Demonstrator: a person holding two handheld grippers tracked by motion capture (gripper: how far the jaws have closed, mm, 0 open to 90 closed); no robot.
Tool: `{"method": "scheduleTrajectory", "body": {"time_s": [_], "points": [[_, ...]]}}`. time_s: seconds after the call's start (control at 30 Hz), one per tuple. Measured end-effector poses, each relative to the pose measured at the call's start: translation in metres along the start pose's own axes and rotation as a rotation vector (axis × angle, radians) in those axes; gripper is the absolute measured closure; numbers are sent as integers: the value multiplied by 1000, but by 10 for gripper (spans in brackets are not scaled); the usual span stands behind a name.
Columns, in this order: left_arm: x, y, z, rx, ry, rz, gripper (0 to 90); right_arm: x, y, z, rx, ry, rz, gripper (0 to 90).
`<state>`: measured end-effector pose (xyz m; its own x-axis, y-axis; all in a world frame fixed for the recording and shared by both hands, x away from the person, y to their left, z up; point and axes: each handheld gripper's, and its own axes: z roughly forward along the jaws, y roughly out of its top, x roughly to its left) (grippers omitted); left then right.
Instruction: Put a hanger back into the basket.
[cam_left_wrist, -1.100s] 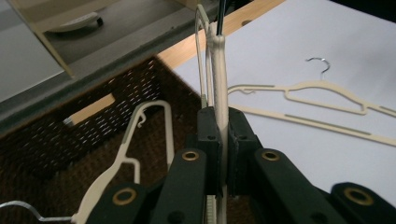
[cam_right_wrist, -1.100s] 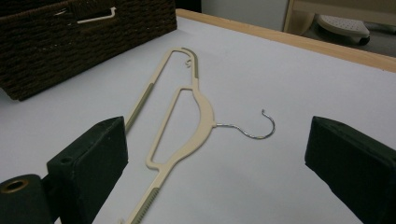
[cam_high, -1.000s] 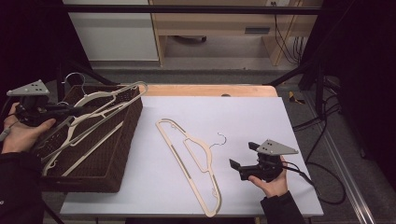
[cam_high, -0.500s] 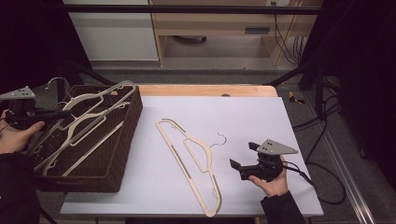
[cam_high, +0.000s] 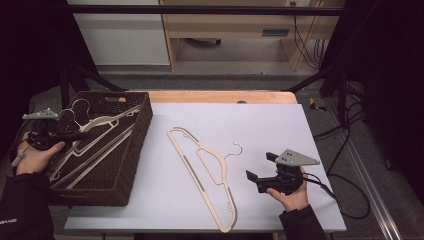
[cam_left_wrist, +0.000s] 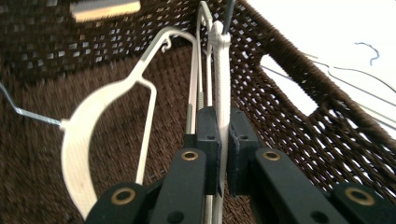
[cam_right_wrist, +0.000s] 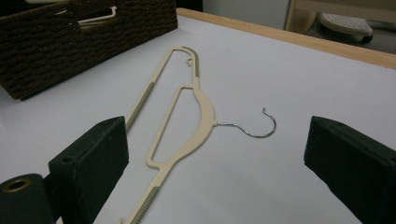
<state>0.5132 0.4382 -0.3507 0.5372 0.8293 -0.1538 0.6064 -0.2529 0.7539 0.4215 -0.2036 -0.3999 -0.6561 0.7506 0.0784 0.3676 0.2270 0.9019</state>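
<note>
Cream hangers, one out and the rest in the basket

One cream hanger (cam_high: 205, 175) lies flat on the white counter (cam_high: 280, 130) (metal hook toward the right); several more hangers (cam_high: 97, 137) sit tilted in the brown wicker basket (cam_high: 132, 165), one gripped edge-on.

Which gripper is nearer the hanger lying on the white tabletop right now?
Right. The right gripper sits open just beside the hanger on the table, facing its metal hook. The left gripper is over the wicker basket, shut on a hanger there.
</note>
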Motion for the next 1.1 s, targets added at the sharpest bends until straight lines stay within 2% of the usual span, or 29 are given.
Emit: {"method": "scheduleTrajectory", "body": {"time_s": [0.07, 0.13, 0.17, 0.23, 0.33, 0.37, 0.43, 0.5, 0.57, 0.63, 0.67, 0.7, 0.73, 0.77, 0.87, 0.93, 1.1], "points": [[1, -3, 5, 21, 7, -34, 848, 0, 0, 0, 0, 1, 2, 67], [1, -7, 9, 33, 33, -52, 841, 0, 0, 0, -1, 3, 3, 68], [1, -7, 9, 33, 33, -52, 837, 0, 0, 0, -1, 4, 4, 68], [5, -10, 11, 66, 80, -82, 826, 0, 0, 0, -1, 5, 7, 68], [7, -14, 12, 131, 170, -95, 798, 1, 0, 1, -3, 10, 11, 68], [7, -16, 11, 131, 189, -109, 782, 1, 0, 1, -2, 16, 5, 68], [8, -17, 9, 123, 199, -119, 747, 0, 0, 2, 0, 11, 5, 68], [8, -21, -1, 93, 247, -157, 720, 1, 0, 2, -2, 8, 11, 69], [6, -22, -9, 72, 261, -163, 699, 1, 0, 3, -3, 10, 14, 69], [0, -22, -17, 36, 276, -144, 674, 1, 0, 3, -2, 11, 17, 69], [-4, -21, -21, 14, 267, -131, 650, 1, 0, 3, -3, 12, 14, 68], [-4, -21, -21, 14, 267, -131, 643, 1, 0, 3, -3, 12, 14, 68], [-15, -18, -27, -42, 242, -110, 620, 1, 1, 3, -10, 13, 26, 72], [-21, -16, -28, -72, 224, -98, 597, 1, 1, 3, -14, 7, 32, 72], [-41, -9, -29, -133, 193, -40, 506, 1, 2, 3, -21, 1, 50, 77], [-56, -6, -27, -187, 153, -15, 440, 1, 2, 3, -19, -5, 62, 78], [-100, 3, -15, -266, 113, 73, 232, 2, 1, 4, -6, -39, 70, 91]]}}
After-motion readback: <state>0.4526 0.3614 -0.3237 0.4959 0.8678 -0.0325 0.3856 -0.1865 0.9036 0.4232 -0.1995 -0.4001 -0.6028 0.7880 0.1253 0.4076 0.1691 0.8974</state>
